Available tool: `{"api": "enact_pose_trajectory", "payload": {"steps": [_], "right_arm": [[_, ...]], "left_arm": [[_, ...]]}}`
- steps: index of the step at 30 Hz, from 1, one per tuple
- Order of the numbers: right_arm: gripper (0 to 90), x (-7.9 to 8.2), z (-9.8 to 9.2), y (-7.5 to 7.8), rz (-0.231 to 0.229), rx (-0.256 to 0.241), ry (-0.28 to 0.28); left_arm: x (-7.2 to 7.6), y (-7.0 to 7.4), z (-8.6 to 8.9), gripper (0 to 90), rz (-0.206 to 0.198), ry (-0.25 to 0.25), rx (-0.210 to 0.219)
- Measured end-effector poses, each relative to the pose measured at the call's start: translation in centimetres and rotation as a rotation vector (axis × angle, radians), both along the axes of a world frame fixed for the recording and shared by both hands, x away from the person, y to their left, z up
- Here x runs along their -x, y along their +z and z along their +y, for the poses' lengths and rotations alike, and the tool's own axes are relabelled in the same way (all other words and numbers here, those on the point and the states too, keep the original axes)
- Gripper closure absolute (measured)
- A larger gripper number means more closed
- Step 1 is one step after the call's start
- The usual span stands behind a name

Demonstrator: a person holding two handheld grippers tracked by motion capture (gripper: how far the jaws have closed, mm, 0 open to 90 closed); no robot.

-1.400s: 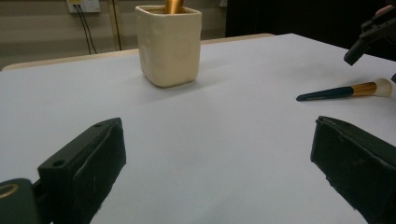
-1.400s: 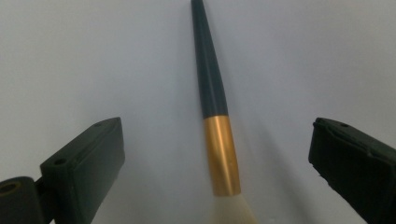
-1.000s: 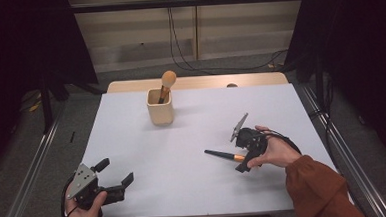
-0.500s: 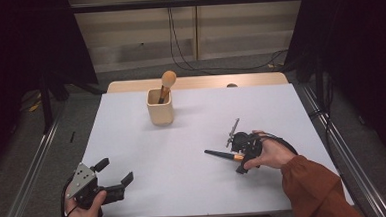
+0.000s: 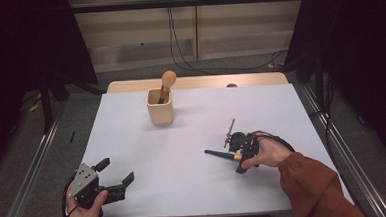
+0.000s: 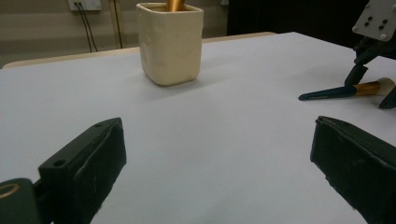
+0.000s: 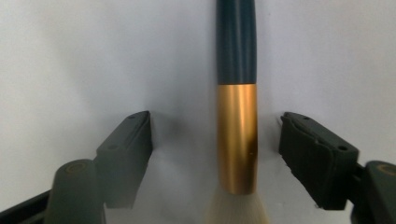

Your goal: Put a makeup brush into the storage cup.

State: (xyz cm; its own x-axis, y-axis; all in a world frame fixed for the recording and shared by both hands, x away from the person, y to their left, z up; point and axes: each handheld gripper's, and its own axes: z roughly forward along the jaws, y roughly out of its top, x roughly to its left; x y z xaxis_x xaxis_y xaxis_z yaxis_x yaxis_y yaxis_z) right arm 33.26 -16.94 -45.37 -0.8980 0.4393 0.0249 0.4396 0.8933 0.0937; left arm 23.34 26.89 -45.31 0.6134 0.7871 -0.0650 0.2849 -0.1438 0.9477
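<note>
A makeup brush (image 7: 236, 93) with a dark teal handle, gold ferrule and pale bristles lies flat on the white table (image 5: 185, 189), toward its right side and well apart from the cream holder (image 5: 160, 106) at the back, where a second, tan-headed brush (image 5: 167, 81) already stands.

The step in hand looks like the pick-up of the lying brush. To do it well, the jaws should close squarely across the gold ferrule, where the brush is stiffest, and low enough to catch it against the table without sliding off the round barrel. A grip near the bristle end would leave the long handle free to tip down into the holder afterwards.

The right gripper (image 7: 217, 154) straddles the ferrule with its jaws moderately open, a clear gap on each side, touching nothing yet; the brush sits slightly nearer one jaw.

The left gripper (image 5: 115, 176) rests at the near left corner of the table, jaws wide and empty, pointed toward the holder.
</note>
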Motion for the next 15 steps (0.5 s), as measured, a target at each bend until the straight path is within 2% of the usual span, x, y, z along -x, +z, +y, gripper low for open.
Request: {"api": "enact_pose_trajectory", "payload": {"steps": [3, 7, 10, 15], "right_arm": [[34.3, 0.17, 0.15, 0.19, 0.006, 0.005, 0.011], [48.2, -0.34, -0.33, 0.37, 0.004, -0.014, -0.016], [53.3, -0.52, -0.38, 0.47, 0.003, -0.007, -0.008], [66.8, -0.45, -0.56, 0.56, 0.01, -0.017, -0.006]], "left_arm": [[0.04, -0.01, 0.04, 3.4, 0.002, 0.004, 0.001], [0.08, -0.03, 0.07, 3.4, 0.003, 0.007, 0.0], [0.1, -0.04, 0.13, 3.4, 0.003, 0.007, -0.003], [0.19, -0.08, 0.22, 3.4, 0.007, 0.01, -0.004]]}}
